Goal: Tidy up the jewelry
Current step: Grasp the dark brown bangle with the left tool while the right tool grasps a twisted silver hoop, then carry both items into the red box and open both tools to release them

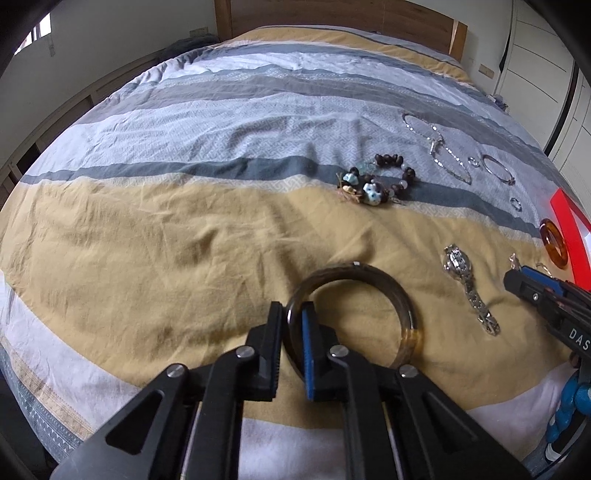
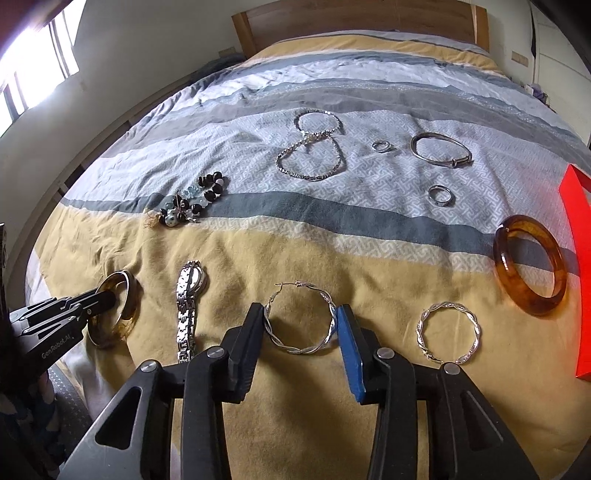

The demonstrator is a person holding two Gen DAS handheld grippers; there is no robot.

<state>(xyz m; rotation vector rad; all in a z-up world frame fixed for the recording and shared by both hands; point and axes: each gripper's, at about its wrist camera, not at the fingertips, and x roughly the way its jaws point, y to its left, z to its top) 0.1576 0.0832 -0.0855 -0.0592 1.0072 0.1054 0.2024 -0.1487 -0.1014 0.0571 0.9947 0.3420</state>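
Observation:
Jewelry lies on a striped bedspread [image 2: 258,236]. My left gripper [image 1: 293,308] is shut on the rim of a dark brown bangle [image 1: 388,288]; it also shows in the right wrist view [image 2: 123,306]. My right gripper [image 2: 301,314] is open, its fingers on either side of a twisted silver hoop earring [image 2: 301,321] lying on the yellow band. A second twisted hoop [image 2: 448,332] lies to its right. An amber bangle [image 2: 530,264] lies near a red box [image 2: 581,258].
A silver watch [image 2: 188,306], a beaded bracelet [image 2: 195,206], two rhinestone bracelets [image 2: 314,147], a silver bangle [image 2: 441,151] and two rings [image 2: 439,194] lie on the bed. The wooden headboard [image 2: 358,18] is at the far end.

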